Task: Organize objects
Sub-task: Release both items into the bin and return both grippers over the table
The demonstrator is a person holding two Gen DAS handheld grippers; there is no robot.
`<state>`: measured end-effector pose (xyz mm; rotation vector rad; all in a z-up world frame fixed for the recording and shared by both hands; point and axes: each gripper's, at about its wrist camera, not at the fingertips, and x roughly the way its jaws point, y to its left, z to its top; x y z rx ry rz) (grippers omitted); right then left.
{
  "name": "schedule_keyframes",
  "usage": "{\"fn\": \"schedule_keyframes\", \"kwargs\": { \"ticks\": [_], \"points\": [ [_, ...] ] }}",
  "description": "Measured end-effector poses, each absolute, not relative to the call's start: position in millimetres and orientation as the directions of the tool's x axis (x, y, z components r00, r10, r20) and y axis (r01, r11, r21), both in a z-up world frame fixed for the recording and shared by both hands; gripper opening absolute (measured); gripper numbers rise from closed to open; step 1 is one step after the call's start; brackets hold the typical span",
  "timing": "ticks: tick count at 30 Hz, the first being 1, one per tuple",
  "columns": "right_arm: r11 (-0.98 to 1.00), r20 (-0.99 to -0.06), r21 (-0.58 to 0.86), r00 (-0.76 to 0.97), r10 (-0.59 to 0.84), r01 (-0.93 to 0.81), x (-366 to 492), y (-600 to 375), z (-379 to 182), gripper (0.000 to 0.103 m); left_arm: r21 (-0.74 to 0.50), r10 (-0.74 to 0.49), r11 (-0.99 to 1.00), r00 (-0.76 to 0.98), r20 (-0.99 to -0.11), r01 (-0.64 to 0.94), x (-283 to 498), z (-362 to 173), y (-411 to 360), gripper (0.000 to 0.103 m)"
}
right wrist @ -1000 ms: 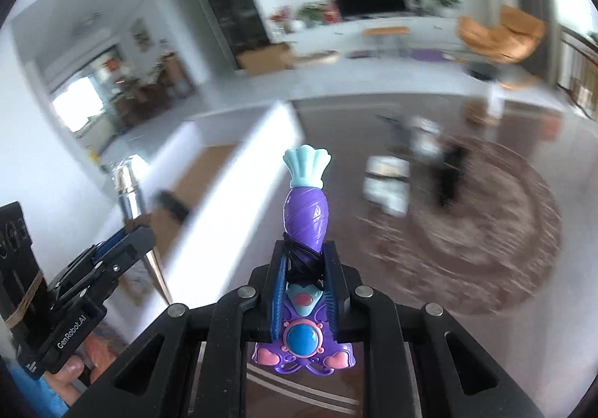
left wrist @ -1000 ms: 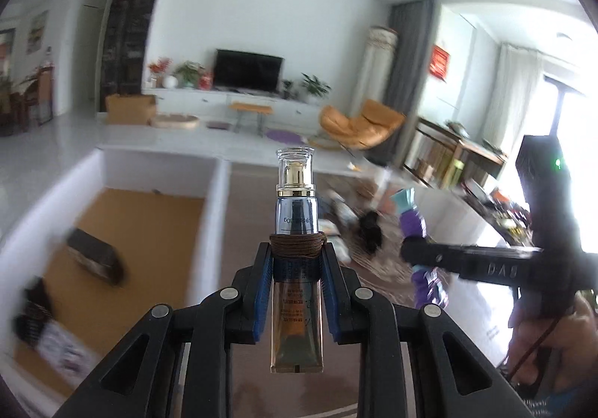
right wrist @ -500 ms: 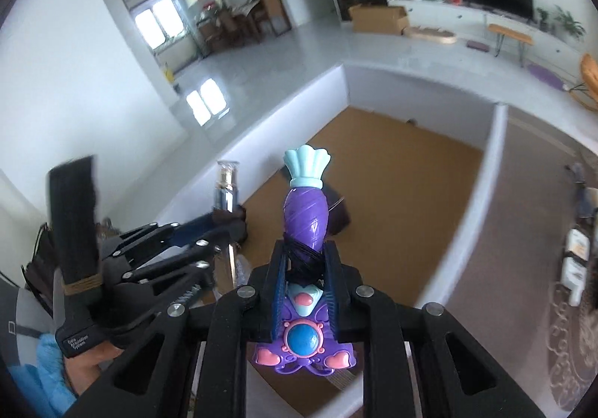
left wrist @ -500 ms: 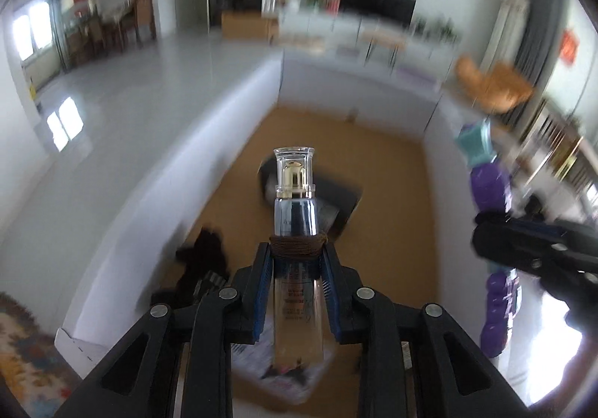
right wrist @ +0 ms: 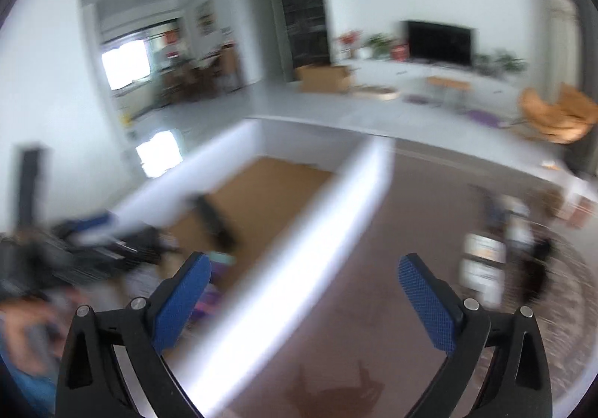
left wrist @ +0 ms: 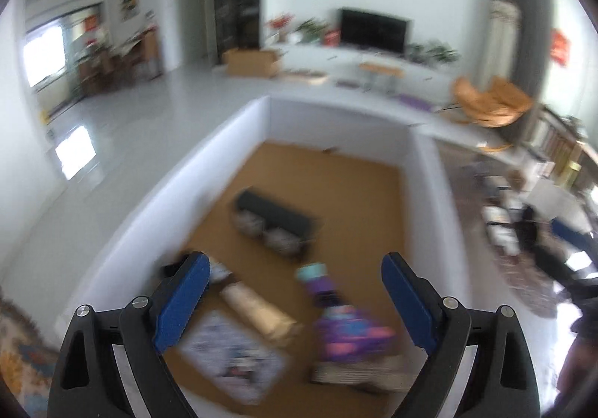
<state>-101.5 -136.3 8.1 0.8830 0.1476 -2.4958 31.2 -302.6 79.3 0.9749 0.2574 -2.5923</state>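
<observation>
My left gripper (left wrist: 295, 268) hangs over a white box (left wrist: 209, 163) with a brown floor. Its jaws are opening wide and nothing is gripped between them. Below it in the box lie a gold cosmetic bottle (left wrist: 258, 309) and a purple toy (left wrist: 336, 317) with a teal top, both blurred. My right gripper (right wrist: 306, 268) is also opening, empty, above the box's right wall (right wrist: 299, 257) and the brown floor outside it. Behind its left finger a bit of the purple toy (right wrist: 218, 261) shows. The left gripper (right wrist: 93, 238) appears blurred at the left of the right wrist view.
The box also holds a long black item (left wrist: 276, 220) and a flat printed packet (left wrist: 231, 350). Right of the box, several loose things (right wrist: 486, 257) sit on a patterned rug (right wrist: 568, 287). A person's hand (right wrist: 22, 335) is at lower left.
Both grippers went from shut to wide open, letting go of the bottle and the purple toy, which now lie in the box. The right gripper swung right, over the box wall.
</observation>
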Motion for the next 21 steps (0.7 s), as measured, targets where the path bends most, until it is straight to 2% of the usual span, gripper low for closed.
{"fn": "schedule_keyframes", "kwargs": {
  "ticks": [2, 5, 8, 11, 13, 17, 21],
  "points": [
    [-0.926, -0.660, 0.007, -0.694, -0.289, 0.378, -108.5, -92.7, -21.0, 0.101, -0.074, -0.183, -0.953, -0.749, -0.636, 0.295, 29.7, 91.3, -270.8, 0.094],
    [-0.971, -0.717, -0.044, -0.685, -0.133, 0.234, -115.1, -27.7, -61.7, 0.101, -0.143, 0.034, -0.987, -0.781, -0.624, 0.072, 28.1, 98.3, -203.5, 0.094],
    [-0.992, -0.743, -0.072, -0.669, -0.015, 0.102, -111.6, 32.9, -83.6, 0.101, -0.177, 0.206, -0.977, -0.730, -0.651, -0.118, 19.1, 84.2, -135.4, 0.094],
    [-0.997, -0.755, -0.070, -0.653, 0.061, -0.013, -103.1, 83.4, -94.2, 0.101, -0.194, 0.283, -0.959, -0.655, -0.700, -0.207, 5.8, 56.9, -81.0, 0.094],
    [-0.997, -0.758, -0.052, -0.647, 0.080, -0.063, -100.4, 104.1, -100.5, 0.101, -0.192, 0.295, -0.954, -0.624, -0.724, -0.228, -6.0, 35.5, -58.5, 0.094],
    [-0.995, -0.768, -0.043, -0.634, 0.088, -0.085, -96.4, 112.9, -103.5, 0.101, -0.096, 0.198, -0.975, -0.598, -0.777, -0.199, -35.3, -7.6, -31.1, 0.094],
    [-0.996, -0.772, -0.057, -0.629, 0.089, -0.071, -94.6, 107.7, -101.7, 0.101, -0.065, 0.147, -0.985, -0.578, -0.802, -0.161, -58.0, -39.5, -34.4, 0.094]
  ]
}}
